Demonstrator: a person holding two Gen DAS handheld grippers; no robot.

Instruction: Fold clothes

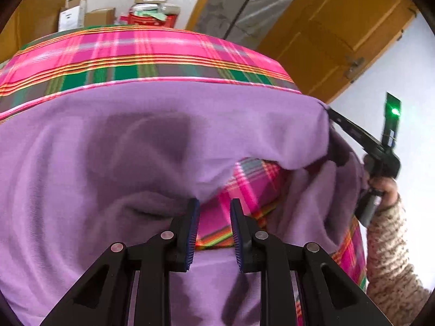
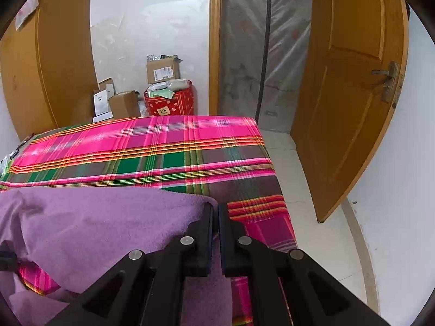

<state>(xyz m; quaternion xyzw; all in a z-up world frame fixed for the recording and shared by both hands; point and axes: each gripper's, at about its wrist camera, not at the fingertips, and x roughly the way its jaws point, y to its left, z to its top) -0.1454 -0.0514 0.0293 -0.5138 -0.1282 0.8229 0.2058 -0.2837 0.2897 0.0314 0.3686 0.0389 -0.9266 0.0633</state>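
The left gripper (image 1: 214,233) has its two black fingers with blue ribbed pads (image 1: 193,233) spread apart, nothing between them. Through the gap shows the bright pink, green and orange plaid cloth (image 1: 244,190) that covers the table. The soft purple fleece garment (image 1: 136,141) lies just ahead of these fingertips: a lifted edge of it hangs right at the tip of the left finger, and more of it spreads beneath the gripper and away to the left and far side, covering most of the near half of the plaid cloth.

The right gripper (image 2: 215,233) has its black fingers (image 2: 202,233) pressed close together, pinching the right-hand corner of the purple fleece garment (image 2: 95,225); the fabric runs between them from the tips down to the base and drapes away to the left. In the left wrist view the right gripper (image 1: 330,114) is seen from the side, holding that corner raised above the table, with the person's hand (image 1: 386,187) and a speckled knitted sleeve (image 1: 388,244) behind it.

Beyond the garment, the plaid cloth (image 2: 163,146) stretches bare to the far table edge. Past it, brown cardboard boxes (image 2: 163,70) and a red patterned container (image 2: 171,100) stand on the floor against a white wall, beside an open orange-brown wooden door (image 2: 348,108).
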